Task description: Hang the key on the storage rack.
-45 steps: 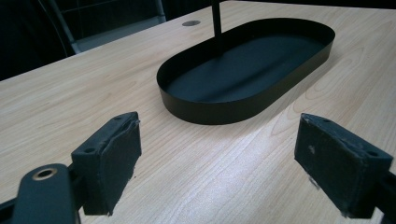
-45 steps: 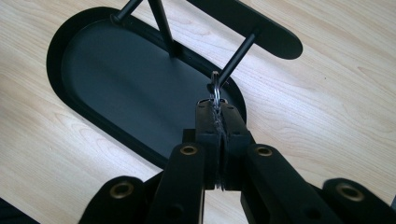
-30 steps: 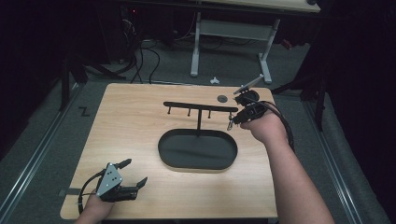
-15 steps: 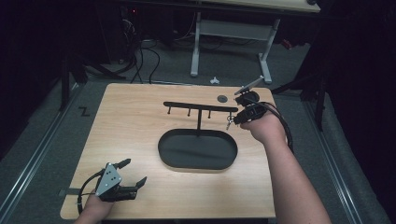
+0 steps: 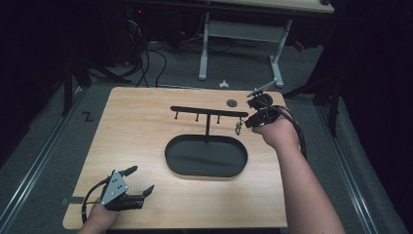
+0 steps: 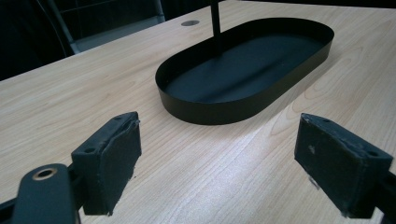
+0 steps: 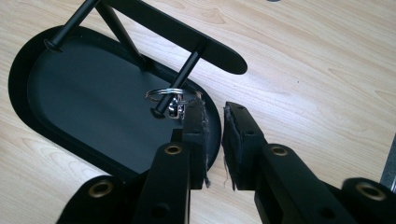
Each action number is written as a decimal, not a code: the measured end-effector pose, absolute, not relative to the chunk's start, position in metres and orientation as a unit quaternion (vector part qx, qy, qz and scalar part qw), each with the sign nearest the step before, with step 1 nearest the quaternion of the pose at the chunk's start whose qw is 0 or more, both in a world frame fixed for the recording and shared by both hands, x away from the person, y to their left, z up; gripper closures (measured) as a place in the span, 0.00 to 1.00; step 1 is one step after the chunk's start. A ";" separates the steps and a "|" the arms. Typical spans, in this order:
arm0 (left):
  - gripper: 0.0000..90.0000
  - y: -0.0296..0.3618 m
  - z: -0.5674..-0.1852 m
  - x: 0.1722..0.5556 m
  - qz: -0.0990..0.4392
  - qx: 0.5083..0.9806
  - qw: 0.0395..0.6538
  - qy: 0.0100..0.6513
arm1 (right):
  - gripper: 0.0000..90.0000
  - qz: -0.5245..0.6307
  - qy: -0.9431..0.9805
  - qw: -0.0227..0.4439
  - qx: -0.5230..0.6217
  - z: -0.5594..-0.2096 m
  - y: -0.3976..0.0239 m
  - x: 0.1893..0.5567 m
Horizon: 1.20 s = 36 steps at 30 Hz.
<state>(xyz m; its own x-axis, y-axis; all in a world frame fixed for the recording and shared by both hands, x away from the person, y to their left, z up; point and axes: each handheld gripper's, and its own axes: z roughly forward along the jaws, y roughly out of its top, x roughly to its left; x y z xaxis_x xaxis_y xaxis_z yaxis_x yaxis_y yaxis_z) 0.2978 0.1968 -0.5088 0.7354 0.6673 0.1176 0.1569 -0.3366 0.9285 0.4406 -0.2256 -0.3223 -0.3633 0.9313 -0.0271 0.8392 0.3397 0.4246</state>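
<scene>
A black oval tray sits mid-table, and a T-shaped rack with hanging pegs rises from it. A small metal key ring hangs on the rack's right-end peg. My right gripper is right beside it. In the right gripper view its jaws stand a narrow gap apart with nothing between them, and the key ring on the peg touches or nearly touches the left jaw's tip. My left gripper rests wide open at the table's front left, facing the tray, its jaws empty.
A small dark round disc lies on the table behind the rack's right end. The wooden table's front edge runs just below my left hand. Beyond the far edge are a metal desk frame, cables and a small white object on the floor.
</scene>
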 end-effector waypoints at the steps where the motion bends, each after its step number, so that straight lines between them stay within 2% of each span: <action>1: 0.17 0.197 -0.509 0.298 0.250 0.778 0.513 0.264 | 0.87 0.172 0.807 0.134 0.549 -0.323 -0.225 0.441; 17: 0.17 0.197 -0.509 0.298 0.248 0.778 0.513 0.264 | 0.84 0.170 0.806 0.130 0.551 -0.331 -0.225 0.438; 22: 0.17 0.196 -0.509 0.298 0.247 0.782 0.509 0.263 | 0.75 0.167 0.805 0.131 0.554 -0.341 -0.227 0.431; 23: 0.17 0.195 -0.509 0.298 0.248 0.781 0.510 0.262 | 0.68 0.166 0.803 0.134 0.556 -0.347 -0.228 0.427; 32: 0.17 0.193 -0.510 0.298 0.245 0.784 0.507 0.261 | 0.53 0.174 0.797 0.131 0.563 -0.369 -0.233 0.413; 35: 0.17 0.193 -0.511 0.299 0.246 0.784 0.506 0.263 | 0.42 0.189 0.786 0.139 0.571 -0.384 -0.237 0.403; 36: 0.17 0.193 -0.511 0.299 0.246 0.784 0.506 0.263 | 0.42 0.189 0.786 0.139 0.571 -0.384 -0.237 0.403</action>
<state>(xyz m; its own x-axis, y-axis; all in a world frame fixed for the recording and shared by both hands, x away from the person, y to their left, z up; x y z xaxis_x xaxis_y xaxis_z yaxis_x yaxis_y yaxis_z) 0.2987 0.1925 -0.5107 0.7406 0.6610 0.1208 0.1625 -0.3506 0.9223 0.4031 -0.2365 -0.3844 -0.3085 0.9512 -0.0028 0.8459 0.2757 0.4566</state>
